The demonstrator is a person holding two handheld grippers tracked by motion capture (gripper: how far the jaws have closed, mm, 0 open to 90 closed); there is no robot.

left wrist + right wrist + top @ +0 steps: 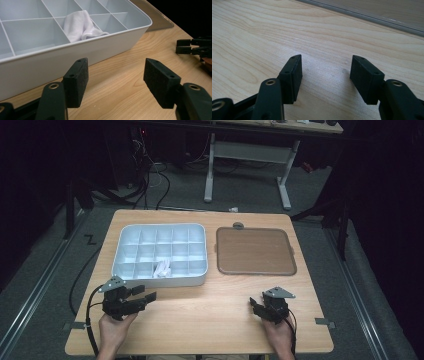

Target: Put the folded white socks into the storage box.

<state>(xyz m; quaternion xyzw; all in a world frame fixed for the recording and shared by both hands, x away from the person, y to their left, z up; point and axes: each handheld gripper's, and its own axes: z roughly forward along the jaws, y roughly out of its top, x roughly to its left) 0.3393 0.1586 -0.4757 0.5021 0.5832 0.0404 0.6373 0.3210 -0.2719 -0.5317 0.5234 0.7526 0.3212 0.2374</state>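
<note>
Both black foam-padded claws, left claw (145,296) and right claw (253,303), spread empty over wood-grain tabletop (210,310); crumpled white cloth (163,268) in glossy gridded plastic tray (150,279).

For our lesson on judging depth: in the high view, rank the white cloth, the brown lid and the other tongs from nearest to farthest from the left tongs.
1. White cloth, in the tray's front row, just ahead.
2. Right tongs, across the table's front.
3. Brown lid, far right, beside the tray.
</note>
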